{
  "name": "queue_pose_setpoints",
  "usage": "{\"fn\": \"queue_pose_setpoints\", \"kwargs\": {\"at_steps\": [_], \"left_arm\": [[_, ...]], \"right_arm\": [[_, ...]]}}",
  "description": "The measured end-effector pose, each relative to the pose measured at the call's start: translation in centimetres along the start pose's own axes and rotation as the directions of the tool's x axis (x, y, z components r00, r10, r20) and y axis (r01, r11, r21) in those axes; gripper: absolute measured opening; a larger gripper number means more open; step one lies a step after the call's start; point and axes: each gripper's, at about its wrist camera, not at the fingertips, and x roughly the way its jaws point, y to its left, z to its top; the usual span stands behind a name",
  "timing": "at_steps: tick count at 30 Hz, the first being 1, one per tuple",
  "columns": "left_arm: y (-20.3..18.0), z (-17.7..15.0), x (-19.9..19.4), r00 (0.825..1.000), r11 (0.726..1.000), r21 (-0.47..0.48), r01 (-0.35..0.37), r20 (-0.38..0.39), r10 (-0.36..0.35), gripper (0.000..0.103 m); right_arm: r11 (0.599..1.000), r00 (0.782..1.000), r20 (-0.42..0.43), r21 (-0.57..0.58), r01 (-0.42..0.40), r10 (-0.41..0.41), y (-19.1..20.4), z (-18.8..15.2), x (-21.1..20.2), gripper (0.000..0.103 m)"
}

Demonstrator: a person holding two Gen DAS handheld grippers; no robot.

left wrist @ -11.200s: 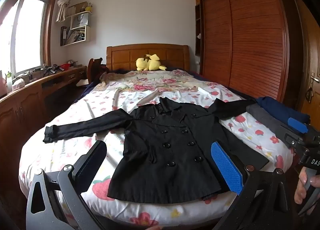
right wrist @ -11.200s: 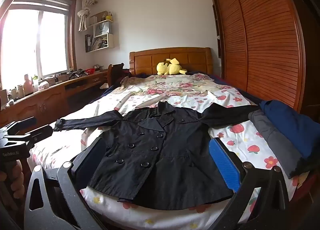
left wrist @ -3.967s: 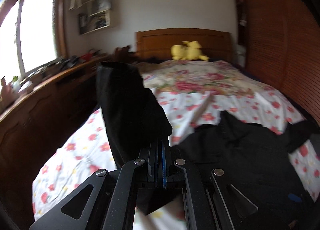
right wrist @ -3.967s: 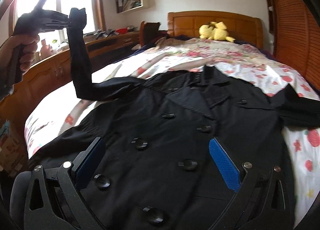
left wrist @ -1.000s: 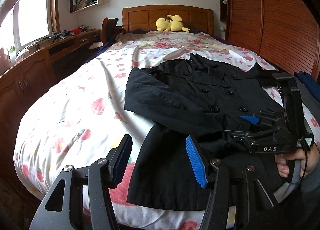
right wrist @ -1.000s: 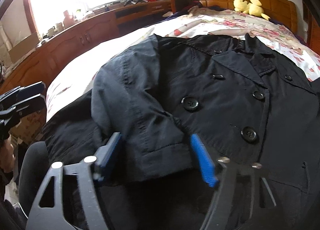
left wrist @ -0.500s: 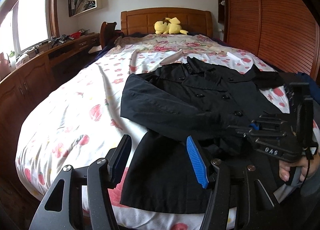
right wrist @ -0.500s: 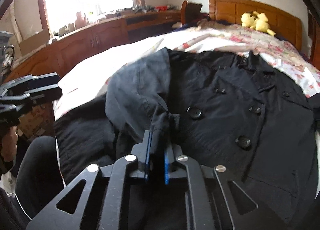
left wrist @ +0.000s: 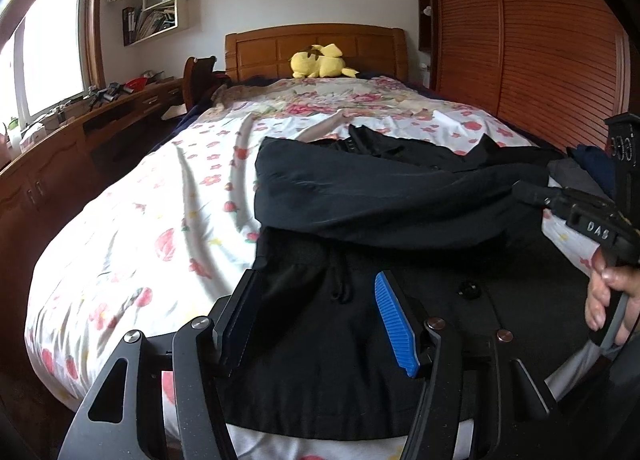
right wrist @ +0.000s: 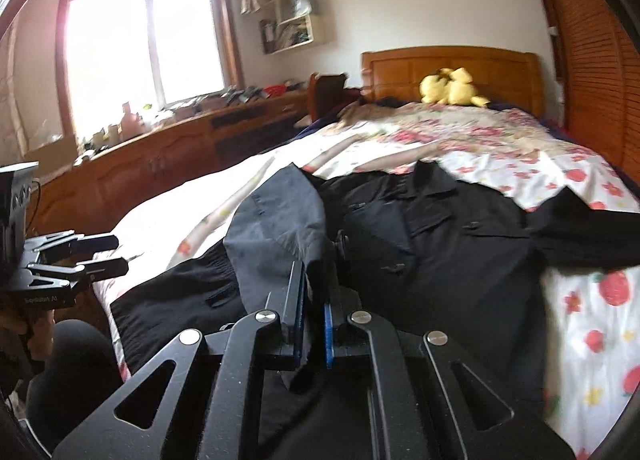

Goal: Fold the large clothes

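Floral bedding (left wrist: 152, 228) covers the bed, and on it at mid-frame lies the black coat (left wrist: 400, 196), one sleeve folded across its front. A second ago the right tool (right wrist: 314, 312) stood spread over that sleeve's cuff; its jaws have just closed and now pinch the dark cloth, lifted off the coat. The left tool (left wrist: 316, 320) hangs spread and empty over the hem as before, with a yellow plush toy (left wrist: 320, 66) by the headboard and folded clothes (left wrist: 592, 168) at the right edge.
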Motion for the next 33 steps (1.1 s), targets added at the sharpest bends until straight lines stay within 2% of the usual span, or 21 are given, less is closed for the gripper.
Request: {"fn": "queue_pose_setpoints", "kwargs": {"at_steps": [8,17,22,24,26,33], "left_arm": [[0.0,-0.1,0.4,0.999,0.999,0.032,0.033,0.0,-0.033,0.062],[1.2,-0.1,0.4,0.999,0.998,0.038,0.051,-0.001,-0.051,0.063],[2.0,0.0,0.3,0.998,0.998,0.035,0.05,0.023,-0.051,0.063],[1.6,-0.1,0.3,0.998,0.998,0.029,0.05,0.034,-0.051,0.063],[1.5,-0.3,0.3,0.998,0.998,0.023,0.053,0.039,-0.054,0.063],[0.0,0.4,1.7,0.997,0.997,0.022,0.074,0.016,-0.075,0.065]], "right_arm": [[0.997,0.997,0.033,0.043,0.066,-0.068,-2.8,-0.9,-3.7,0.008],[0.995,0.996,-0.028,0.036,0.089,-0.088,-3.7,-2.7,-4.0,0.008],[0.99,0.99,-0.056,0.035,0.135,-0.133,-4.8,-3.2,-3.6,0.009],[0.988,0.988,-0.052,0.04,0.15,-0.148,-4.9,-3.2,-3.7,0.019],[0.983,0.984,-0.036,0.042,0.178,-0.176,-5.0,-3.1,-4.1,0.04],[0.981,0.982,-0.004,0.048,0.191,-0.191,-4.7,-2.7,-4.5,0.042]]}}
